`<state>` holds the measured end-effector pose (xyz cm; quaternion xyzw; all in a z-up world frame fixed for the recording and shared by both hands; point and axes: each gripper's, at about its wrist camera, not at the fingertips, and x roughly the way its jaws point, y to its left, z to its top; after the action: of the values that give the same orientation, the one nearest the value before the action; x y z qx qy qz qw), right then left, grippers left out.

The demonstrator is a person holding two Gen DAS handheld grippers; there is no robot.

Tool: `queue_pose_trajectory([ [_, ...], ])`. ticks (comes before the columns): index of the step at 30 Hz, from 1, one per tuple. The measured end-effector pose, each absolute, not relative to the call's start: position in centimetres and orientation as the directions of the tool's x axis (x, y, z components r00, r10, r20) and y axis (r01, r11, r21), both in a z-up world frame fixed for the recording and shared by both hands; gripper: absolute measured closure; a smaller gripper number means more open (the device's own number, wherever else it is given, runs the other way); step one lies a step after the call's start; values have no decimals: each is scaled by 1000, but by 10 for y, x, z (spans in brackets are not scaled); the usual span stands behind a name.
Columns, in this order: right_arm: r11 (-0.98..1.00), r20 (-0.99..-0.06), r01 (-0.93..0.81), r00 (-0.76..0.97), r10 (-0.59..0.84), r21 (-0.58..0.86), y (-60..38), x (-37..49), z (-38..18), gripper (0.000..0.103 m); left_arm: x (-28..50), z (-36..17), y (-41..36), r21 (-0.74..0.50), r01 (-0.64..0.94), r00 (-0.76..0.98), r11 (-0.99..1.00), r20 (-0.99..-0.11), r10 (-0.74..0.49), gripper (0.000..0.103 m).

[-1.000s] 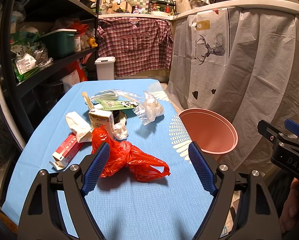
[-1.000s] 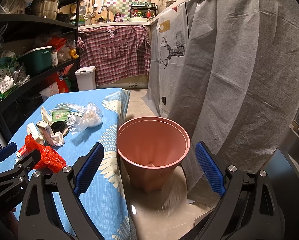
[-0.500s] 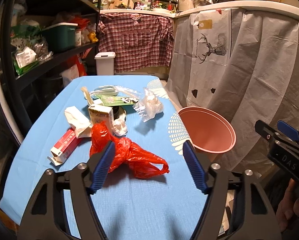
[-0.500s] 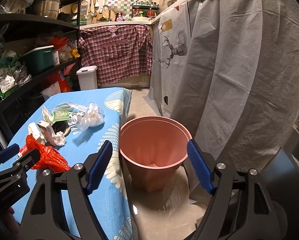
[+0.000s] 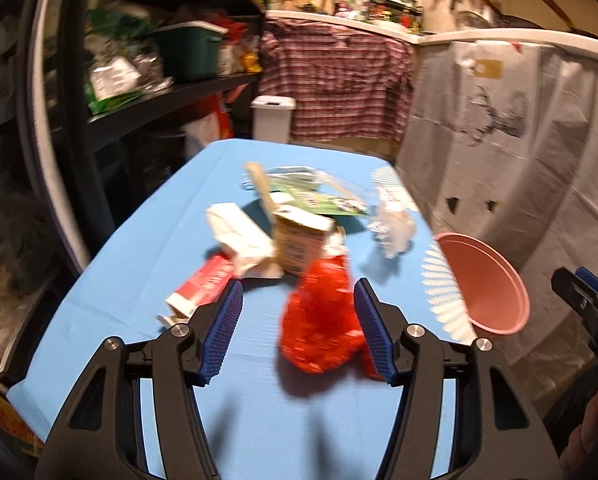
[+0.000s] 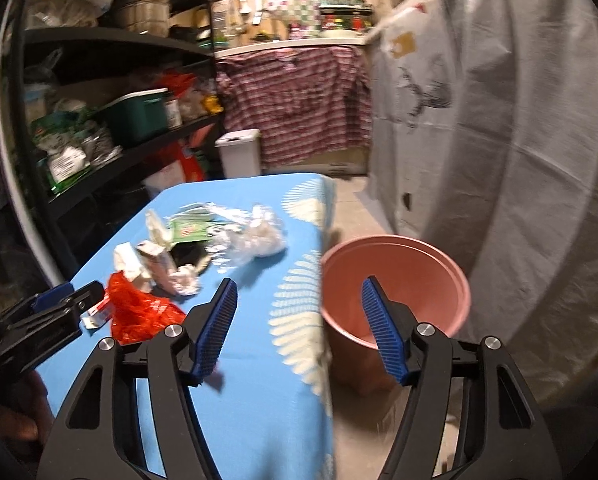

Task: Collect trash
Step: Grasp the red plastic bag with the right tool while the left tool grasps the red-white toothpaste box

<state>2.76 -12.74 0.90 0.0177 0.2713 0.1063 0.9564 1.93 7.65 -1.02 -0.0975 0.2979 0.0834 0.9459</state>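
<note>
Left wrist view, nearest: the left gripper, black with blue ribbed pads, its jaws apart and just narrowed. The crumpled red plastic bag lies on the blue cloth-covered table between the pads, close against the right-hand pad; whether that pad touches it cannot be told through the blur, and the left-hand pad stands clear of it. Just beyond the bag stands a small yellow-and-white carton, with a crumpled white paper wrapper and a flat red-and-white box to its left. Farther back lie a green printed packet and a clear crinkled plastic bag.

Right wrist view, nearest: the right gripper, likewise with jaws apart and just narrowed, nothing between them; it hangs over the table's right edge. Beyond its right pad stands the pink round plastic bin on the floor, just beside the table. At the far end of the room a white lidded pail stands before a hanging plaid shirt.
</note>
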Motion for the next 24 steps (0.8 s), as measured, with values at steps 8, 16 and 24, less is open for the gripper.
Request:
queue_pose_trajectory([
  [8, 925, -590, -365, 725, 355, 107, -68, 52, -21, 38, 34, -31, 119, -129, -334, 757, 934, -627, 184, 46],
  [16, 864, -664, -488, 606, 438, 125, -22, 73, -49, 38, 57, -57, 154, -79, -388, 692, 918, -683, 233, 46],
  [24, 835, -705, -527, 532, 468, 157, -10, 81, -65, 38, 75, -79, 162, -106, -356, 652, 928, -740, 166, 45],
])
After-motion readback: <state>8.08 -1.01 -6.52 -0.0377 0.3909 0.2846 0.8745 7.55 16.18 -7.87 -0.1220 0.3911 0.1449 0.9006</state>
